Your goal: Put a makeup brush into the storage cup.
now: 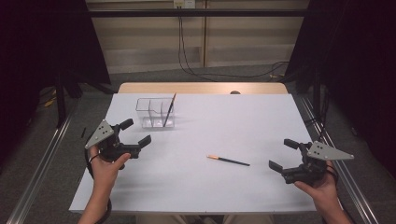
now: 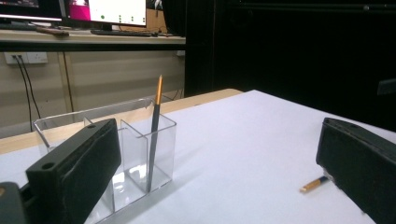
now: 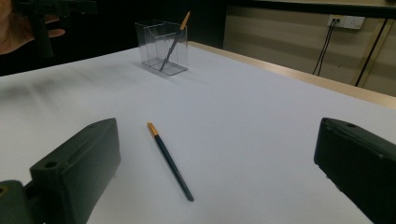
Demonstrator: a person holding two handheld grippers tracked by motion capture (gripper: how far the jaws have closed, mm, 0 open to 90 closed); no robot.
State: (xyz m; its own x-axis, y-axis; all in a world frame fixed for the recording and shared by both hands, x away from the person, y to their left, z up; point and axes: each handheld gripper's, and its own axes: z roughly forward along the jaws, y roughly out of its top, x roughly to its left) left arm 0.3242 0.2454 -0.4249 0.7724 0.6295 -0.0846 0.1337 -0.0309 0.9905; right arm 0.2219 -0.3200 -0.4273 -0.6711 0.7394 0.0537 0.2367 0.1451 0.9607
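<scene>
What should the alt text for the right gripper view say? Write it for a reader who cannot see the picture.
A dark pencil with an orange end lies flat on the white table, between and just beyond the open right tongs. Farther back stands a clear plastic divided holder with a second dark, orange-tipped pencil leaning inside it.

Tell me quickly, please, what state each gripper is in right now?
Left gripper: open, holding nothing, beside the clear pencil holder.
Right gripper: open, holding nothing, facing the pencil on the table.
</scene>
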